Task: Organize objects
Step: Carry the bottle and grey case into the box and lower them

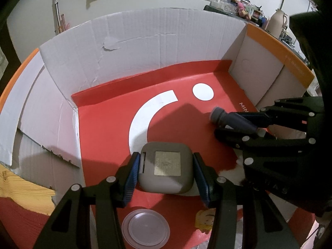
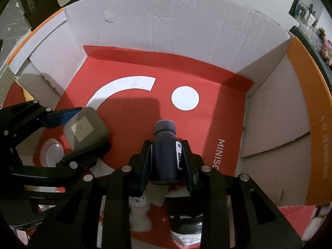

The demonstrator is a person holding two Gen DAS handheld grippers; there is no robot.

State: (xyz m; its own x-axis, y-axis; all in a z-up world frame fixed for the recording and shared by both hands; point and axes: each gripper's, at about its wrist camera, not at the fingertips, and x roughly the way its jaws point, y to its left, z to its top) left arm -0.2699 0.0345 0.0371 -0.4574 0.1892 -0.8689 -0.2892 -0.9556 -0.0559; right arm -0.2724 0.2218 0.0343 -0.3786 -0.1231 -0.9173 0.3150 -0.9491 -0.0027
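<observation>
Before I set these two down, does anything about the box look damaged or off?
Yes. The cardboard box's white back wall has a peeled patch of surface paper, and its left flap ends in a ragged, torn edge. The gray square case and dark bottle look intact in the grippers.

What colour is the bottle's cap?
Grey cap on a dark navy bottle; clearest in the right wrist view.

Left gripper (image 1: 166,172) reaches forward, jaws clamped on a grey case (image 1: 165,169); right gripper (image 2: 167,158) alongside, level, pinches a dark bottle (image 2: 166,151).
</observation>
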